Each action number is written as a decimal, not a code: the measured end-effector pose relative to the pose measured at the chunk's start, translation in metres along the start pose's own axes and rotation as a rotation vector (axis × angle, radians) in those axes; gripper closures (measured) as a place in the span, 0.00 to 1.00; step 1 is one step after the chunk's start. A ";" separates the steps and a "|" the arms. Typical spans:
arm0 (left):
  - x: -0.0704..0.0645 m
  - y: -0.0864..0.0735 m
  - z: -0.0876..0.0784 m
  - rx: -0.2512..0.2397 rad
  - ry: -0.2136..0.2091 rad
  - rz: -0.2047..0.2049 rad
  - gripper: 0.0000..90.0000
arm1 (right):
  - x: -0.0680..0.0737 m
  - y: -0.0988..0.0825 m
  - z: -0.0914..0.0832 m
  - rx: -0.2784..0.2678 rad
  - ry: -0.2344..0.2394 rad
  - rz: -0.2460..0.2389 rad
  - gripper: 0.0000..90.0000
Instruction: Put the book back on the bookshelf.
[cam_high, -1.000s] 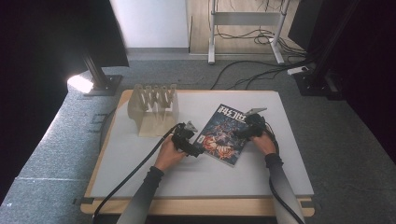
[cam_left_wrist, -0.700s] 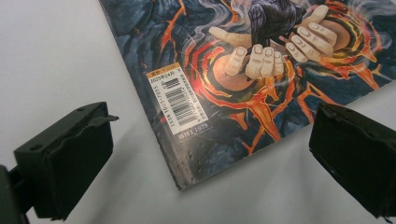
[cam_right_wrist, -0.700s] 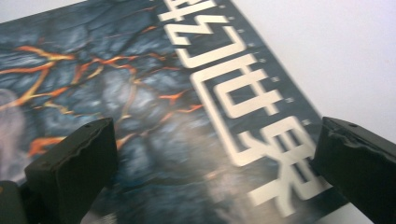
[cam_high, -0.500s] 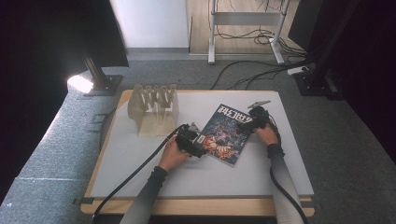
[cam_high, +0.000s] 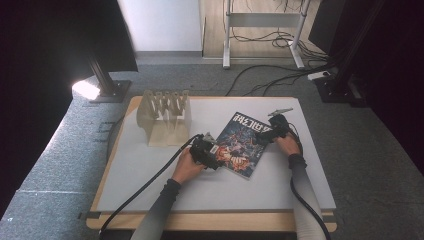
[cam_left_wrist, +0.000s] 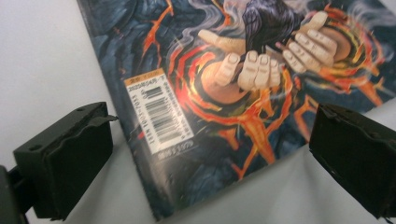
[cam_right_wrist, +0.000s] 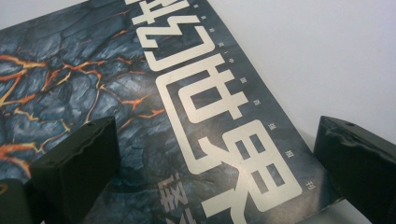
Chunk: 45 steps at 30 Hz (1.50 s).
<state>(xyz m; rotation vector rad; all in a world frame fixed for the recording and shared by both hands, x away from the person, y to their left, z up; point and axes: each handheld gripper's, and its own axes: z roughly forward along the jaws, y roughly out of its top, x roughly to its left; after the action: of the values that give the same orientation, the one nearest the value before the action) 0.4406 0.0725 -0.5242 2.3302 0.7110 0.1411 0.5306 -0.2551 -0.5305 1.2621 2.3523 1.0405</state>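
A magazine (cam_high: 243, 142) with a dark blue and orange cover lies flat on the white table (cam_high: 150, 165), turned at an angle. My left gripper (cam_high: 214, 151) hovers at its near-left corner, jaws open either side of that corner (cam_left_wrist: 210, 154), where a white barcode label (cam_left_wrist: 161, 109) sits. My right gripper (cam_high: 261, 137) is at the magazine's far-right edge, open, its jaws spanning the large pale title characters (cam_right_wrist: 219, 135). Nothing is held between either pair of jaws.
A pale wooden slotted rack (cam_high: 165, 115) stands at the table's back left. Cables trail from both grippers toward the front edge. A lamp base (cam_high: 107, 90) and a desk frame (cam_high: 265, 30) stand on the grey floor beyond the table.
My right gripper has slid left from the magazine's far corner onto its right edge. My left gripper has moved a little right, closer over the near-left corner.
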 end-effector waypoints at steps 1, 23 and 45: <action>0.000 0.000 0.000 0.001 0.000 0.003 0.00 | 0.003 -0.001 -0.001 0.002 0.005 -0.006 0.01; -0.008 -0.025 -0.025 0.052 -0.029 0.035 0.00 | 0.049 -0.033 -0.024 -0.015 0.042 -0.044 0.01; -0.037 -0.072 -0.059 0.025 -0.057 0.058 0.00 | 0.108 -0.067 -0.048 -0.037 0.066 -0.065 0.01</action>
<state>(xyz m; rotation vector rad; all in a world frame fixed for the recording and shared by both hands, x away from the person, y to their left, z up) 0.3600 0.1321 -0.5230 2.3700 0.6206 0.0923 0.4005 -0.2145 -0.5344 1.1470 2.3942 1.1158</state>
